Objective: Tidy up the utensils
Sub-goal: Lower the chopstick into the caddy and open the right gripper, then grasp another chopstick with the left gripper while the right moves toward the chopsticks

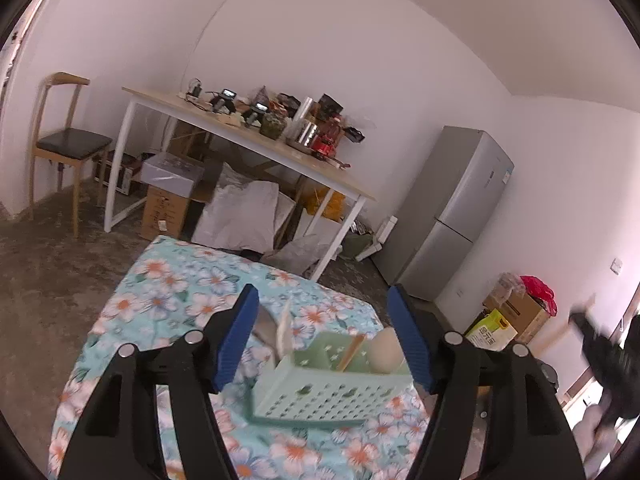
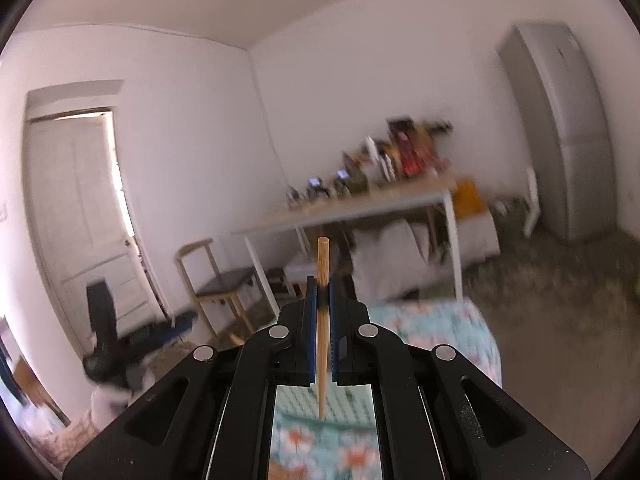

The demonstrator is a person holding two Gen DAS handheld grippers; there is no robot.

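We hold a gripper in each hand above a desk (image 1: 168, 280) covered in a blue cloth with white and orange flowers. Our right gripper (image 2: 320, 304) is clenched on a single wooden chopstick (image 2: 322, 256), which stands nearly upright between the blue pads; its blunt end rises above them and its thin tip points down toward the basket, seen blurred below. We judge the chopstick light, stiff and smooth, so it could swivel or slip in a narrow grip; taking it near the middle, as here, should keep it steady, and it needs little force. Our left gripper (image 1: 322, 334) is released, its blue pads spread wide and holding nothing. Seen between them, and beyond their tips, a pale green plastic basket (image 1: 332, 396) with a perforated side sits on the desk. The basket looks light and a little flexible, likely to slide on the cloth if nudged, so we would take it by a side wall or rim. Dividers split it into compartments. In the compartment toward the right stands a rounded, pale wooden utensil head, perhaps a spoon (image 1: 386, 350). Just left of it, a second chopstick (image 1: 352, 354) leans at a slant. At the basket's left end a white utensil (image 1: 284, 330) stands up, with something grey and metallic just behind it that we cannot identify.
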